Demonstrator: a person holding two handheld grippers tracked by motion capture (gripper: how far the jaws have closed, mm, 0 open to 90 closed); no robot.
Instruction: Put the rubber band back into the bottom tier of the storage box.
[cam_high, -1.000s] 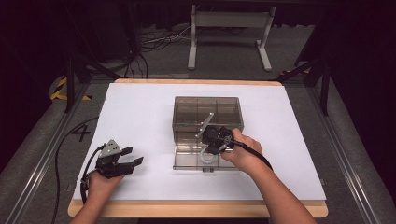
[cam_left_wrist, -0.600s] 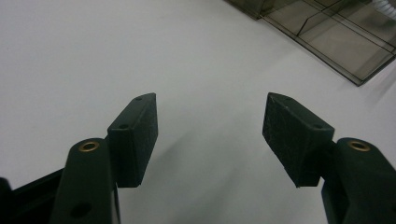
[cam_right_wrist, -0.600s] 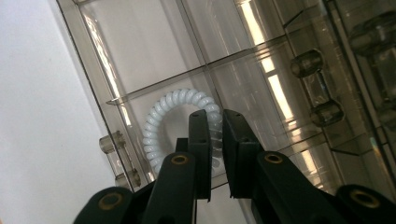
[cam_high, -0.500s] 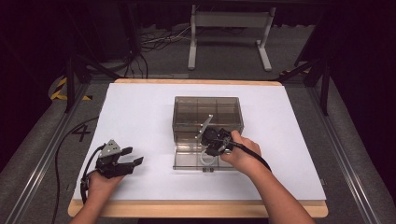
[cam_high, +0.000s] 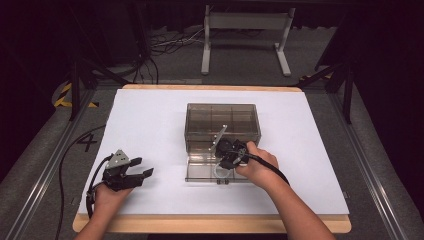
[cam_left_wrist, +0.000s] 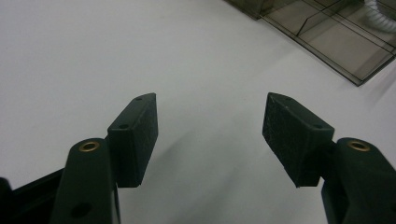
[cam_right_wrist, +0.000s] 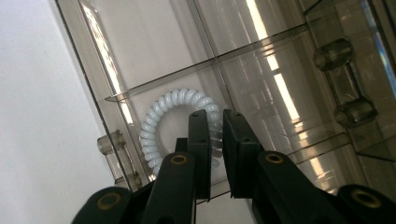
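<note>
**Spiral hair tie in the near compartment of the clear box**

Spiral hair tie (cam_right_wrist: 180, 122) — a pale, coiled ring — lies flat in a compartment of the smoky transparent organizer box (cam_high: 222, 120), in the low, open part nearest to me. From the high view I can make it out as a light loop (cam_high: 220, 171) right under my right gripper (cam_high: 227, 152), close to the box's front edge.

My right gripper (cam_right_wrist: 215, 119) points down into that compartment. Its two black jaws stand almost pressed together, with only a thin slit between them, and their tips sit over the right-hand side of the ring. Whether the pads pinch a strand of the coil or just rest above it, I cannot tell — the jaws cover that part of the loop. Thin dividers cross the box floor beyond the tie, and two small clear hinge knobs show at the box's edge.

My left gripper (cam_high: 131, 172) rests well apart from the box, out on the white table sheet (cam_high: 150, 120) to the left. Its jaws are spread wide (cam_left_wrist: 210, 126), with nothing but bare sheet between them; a corner of the box shows far ahead of them.
</note>
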